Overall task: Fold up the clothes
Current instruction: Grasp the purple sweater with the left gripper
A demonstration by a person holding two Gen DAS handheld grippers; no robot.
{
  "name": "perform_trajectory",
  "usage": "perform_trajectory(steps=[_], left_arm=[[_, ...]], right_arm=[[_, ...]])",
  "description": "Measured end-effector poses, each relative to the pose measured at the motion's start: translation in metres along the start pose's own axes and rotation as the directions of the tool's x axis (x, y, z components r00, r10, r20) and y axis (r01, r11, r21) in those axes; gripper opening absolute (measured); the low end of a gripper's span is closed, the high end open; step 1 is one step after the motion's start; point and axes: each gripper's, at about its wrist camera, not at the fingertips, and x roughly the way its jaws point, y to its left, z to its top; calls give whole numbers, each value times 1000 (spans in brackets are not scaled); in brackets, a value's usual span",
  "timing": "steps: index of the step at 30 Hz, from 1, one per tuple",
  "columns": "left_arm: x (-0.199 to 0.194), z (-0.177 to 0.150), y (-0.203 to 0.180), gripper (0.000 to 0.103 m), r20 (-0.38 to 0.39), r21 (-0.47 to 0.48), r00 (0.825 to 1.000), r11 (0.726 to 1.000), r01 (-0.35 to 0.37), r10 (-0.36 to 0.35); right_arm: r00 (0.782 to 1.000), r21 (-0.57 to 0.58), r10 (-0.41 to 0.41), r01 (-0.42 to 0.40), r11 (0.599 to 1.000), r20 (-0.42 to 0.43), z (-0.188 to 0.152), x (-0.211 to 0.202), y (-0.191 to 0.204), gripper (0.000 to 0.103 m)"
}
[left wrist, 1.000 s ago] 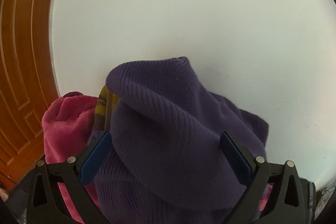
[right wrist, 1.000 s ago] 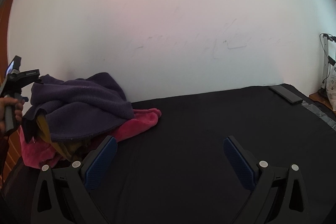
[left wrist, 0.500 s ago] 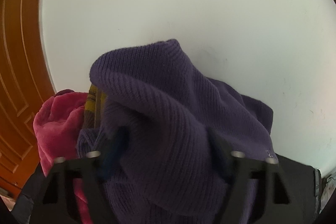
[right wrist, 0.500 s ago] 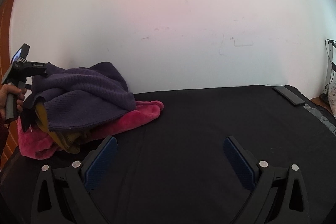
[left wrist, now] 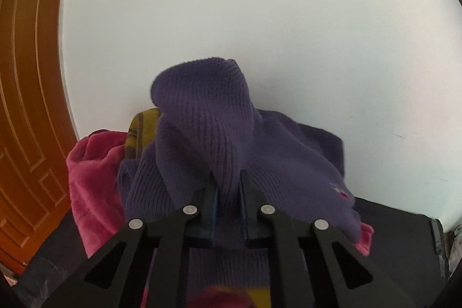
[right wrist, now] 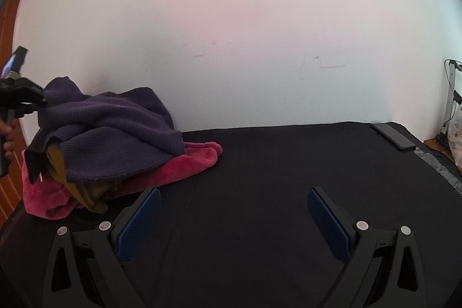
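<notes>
The left tongs (left wrist: 227, 192) are pinched tight on a fold of the purple sweater (left wrist: 219, 134), the knit bunched between the two black arms and rising in a rounded hump above them. That sweater (right wrist: 115, 129) sits on top of a small heap of clothes at the left end of the black counter (right wrist: 288, 178), pushed up close to the white wall (right wrist: 231, 33). Under it lies a pink fleece garment (right wrist: 184, 166), which spreads out to the right across the counter and also bulges out at the left side of the heap, and between the two a mustard-yellow piece (right wrist: 86, 192) with darker stripes pokes out at the front. From the right-hand view the left tongs show at the far left edge of the heap, gripping the sweater's upper corner, with a hand (right wrist: 7, 134) on the handle below them. The right tongs (right wrist: 234, 215) are spread wide with nothing between their blue pads (right wrist: 138, 221), low over a bare stretch of the counter, well apart from the heap. At the far right corner of the counter lies a flat dark slab (right wrist: 394, 136), and beyond it a metal stand (right wrist: 450, 94) leans by the wall. A brown panelled door (left wrist: 26, 106) stands to the left of the heap.
</notes>
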Motion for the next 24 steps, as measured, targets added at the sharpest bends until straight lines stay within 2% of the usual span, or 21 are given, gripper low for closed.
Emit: perform_trajectory(steps=[2,8,12,15,16,17,19,21,24], left_arm=[[-23,-9,-2,5,29,22,999,1000,18,-19],[-108,-50,-24,5,121,161,987,984,82,-102],[-134,-73,-31,5,98,215,984,969,125,-149],[-129,-72,-19,8,63,154,990,981,117,-128],[-122,-68,-11,22,54,116,992,987,110,-117],[-112,-64,0,55,48,72,993,992,102,-106],[-93,-55,23,91,54,-27,995,996,90,-89],[-81,-49,44,92,113,-117,989,987,108,-95],[-62,-36,64,102,160,-211,981,967,140,-108]], right_arm=[[1000,-3,-6,6,1000,5,1,0,0,103],[1000,-6,-4,4,1000,30,1,-4,0,103],[999,2,-6,6,1000,40,1,-5,-4,103],[999,39,-10,9,999,31,0,-4,-12,103],[999,54,-11,10,999,31,0,-4,-15,103],[999,69,-13,10,998,32,1,-4,-18,103],[1000,97,-6,3,995,30,1,-5,-24,103],[1000,114,3,-6,993,27,1,-5,-26,103],[1000,123,21,-23,992,18,2,-4,-27,103]])
